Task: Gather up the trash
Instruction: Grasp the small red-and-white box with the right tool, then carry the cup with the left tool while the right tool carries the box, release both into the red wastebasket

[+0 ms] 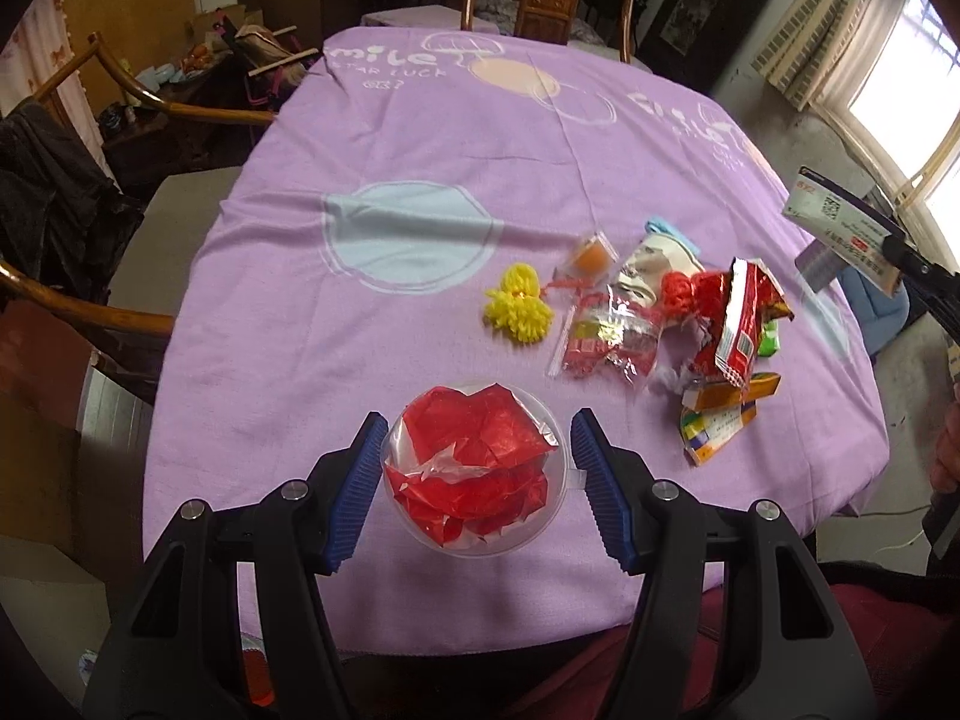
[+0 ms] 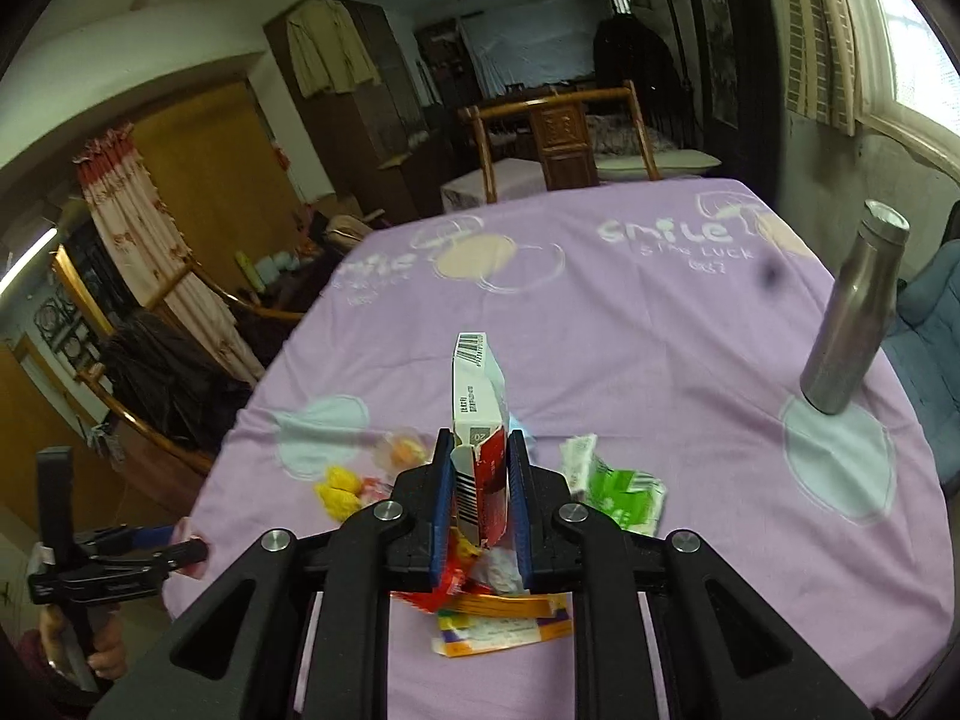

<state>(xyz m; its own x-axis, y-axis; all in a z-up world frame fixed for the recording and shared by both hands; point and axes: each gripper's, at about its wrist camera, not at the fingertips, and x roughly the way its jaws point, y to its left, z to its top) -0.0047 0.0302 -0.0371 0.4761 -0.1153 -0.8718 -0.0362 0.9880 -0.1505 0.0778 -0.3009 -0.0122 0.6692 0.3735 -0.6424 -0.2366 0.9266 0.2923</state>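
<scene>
- The desk (image 1: pixel 420 168) under its purple printed cloth is the biggest thing here, with the trash bunched on the near right part. A steel bottle (image 2: pixel 852 324) stands well apart from the pile, off to the right in the right wrist view.
- The trash pile (image 1: pixel 678 324) is a mix: a red snack wrapper (image 1: pixel 747 312), a clear zip bag (image 1: pixel 606 339), orange cartons (image 1: pixel 720 414), a yellow yarn pompom (image 1: pixel 519 306) and a green packet (image 2: pixel 624 489).
- Left claw (image 1: pixel 477 468) has its fingers apart, one on each side of a clear plastic bowl (image 1: pixel 555 420) stuffed with red cellophane. They're just beside the rim; can't tell if they touch.
- Right claw (image 2: pixel 480 510) is clamped on a small white-and-red carton (image 2: pixel 474 396), held up above the pile.
- My take: to do this well, close the left claw slowly and evenly, since thin plastic like that probably buckles or squirts out. Keep the bowl level so nothing spills.
- Hard to make out: no bin or bag shows anywhere, so where it all goes is a mystery. The carton's print is too blurry to read, and the stuff under the right claw is partly hidden.
</scene>
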